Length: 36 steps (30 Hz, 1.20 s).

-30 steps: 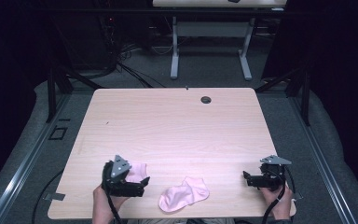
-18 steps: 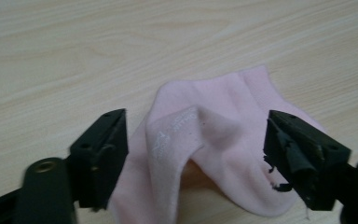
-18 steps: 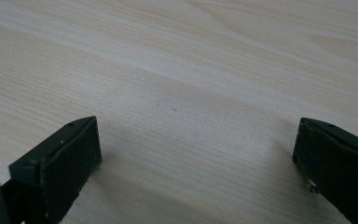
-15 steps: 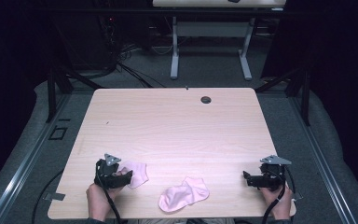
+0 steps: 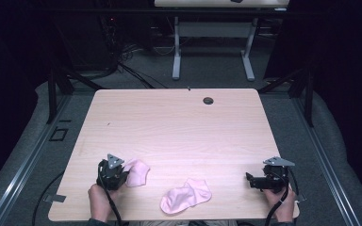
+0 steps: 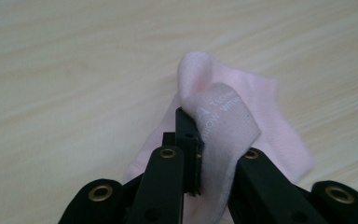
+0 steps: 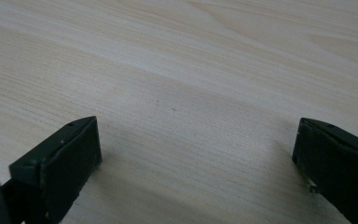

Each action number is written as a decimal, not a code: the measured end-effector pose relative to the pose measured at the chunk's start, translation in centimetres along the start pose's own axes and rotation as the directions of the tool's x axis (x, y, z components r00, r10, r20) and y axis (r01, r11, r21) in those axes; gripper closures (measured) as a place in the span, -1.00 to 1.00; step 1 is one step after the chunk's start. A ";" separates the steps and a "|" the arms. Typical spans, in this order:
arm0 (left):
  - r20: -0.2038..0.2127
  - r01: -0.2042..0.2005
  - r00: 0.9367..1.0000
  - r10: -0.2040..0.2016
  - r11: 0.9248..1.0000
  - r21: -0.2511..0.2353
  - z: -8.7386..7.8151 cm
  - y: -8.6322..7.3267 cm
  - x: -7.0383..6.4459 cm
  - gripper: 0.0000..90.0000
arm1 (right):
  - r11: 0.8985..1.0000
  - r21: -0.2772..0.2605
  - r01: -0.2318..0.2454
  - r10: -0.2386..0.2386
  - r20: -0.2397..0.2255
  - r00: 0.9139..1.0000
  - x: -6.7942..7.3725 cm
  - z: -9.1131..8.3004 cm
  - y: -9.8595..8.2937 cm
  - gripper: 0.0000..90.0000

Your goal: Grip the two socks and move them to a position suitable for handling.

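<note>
Near the front edge of the table [image 5: 179,127], at its left end, the left gripper [image 5: 122,173] was clamped on the cuff of a pink sock [image 5: 136,172]; the jaws pinched a raised fold of fabric [image 6: 223,126] while the remainder lay flat on the tabletop. A second pink sock [image 5: 186,196] lay further right along the same edge, apart from both grippers. At the right end, the right gripper [image 5: 250,181] rested with its jaws spread wide over bare wood.
</note>
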State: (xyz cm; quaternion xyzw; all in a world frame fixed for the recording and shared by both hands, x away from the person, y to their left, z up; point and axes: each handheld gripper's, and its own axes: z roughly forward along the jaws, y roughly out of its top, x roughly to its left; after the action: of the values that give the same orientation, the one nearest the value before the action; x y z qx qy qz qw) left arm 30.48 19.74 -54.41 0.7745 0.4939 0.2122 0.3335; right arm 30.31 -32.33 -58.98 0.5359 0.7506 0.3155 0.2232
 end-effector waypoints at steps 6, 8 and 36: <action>0.097 -0.075 0.992 0.083 0.993 -0.090 0.2 5.6 -3.1 0.92 | 1.000 -0.002 -0.001 0.001 -0.001 1.000 0.0 0.0 0.0 -0.99; 0.135 -0.105 0.984 0.120 0.989 -0.108 0.9 7.2 -4.7 0.92 | 1.000 -0.002 -0.001 0.001 0.000 1.000 0.0 0.0 0.0 -0.99; 0.252 -0.125 0.960 0.125 0.992 -0.016 7.3 9.0 -8.5 -0.72 | 1.000 -0.001 -0.002 0.002 -0.003 1.000 0.0 0.0 0.0 -0.97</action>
State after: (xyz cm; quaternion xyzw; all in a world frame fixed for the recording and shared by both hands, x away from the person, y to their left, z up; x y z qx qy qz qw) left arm 37.26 7.21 -52.88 0.8249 0.3977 0.1324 0.3794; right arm 30.32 -32.31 -58.97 0.5361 0.7503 0.3167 0.2222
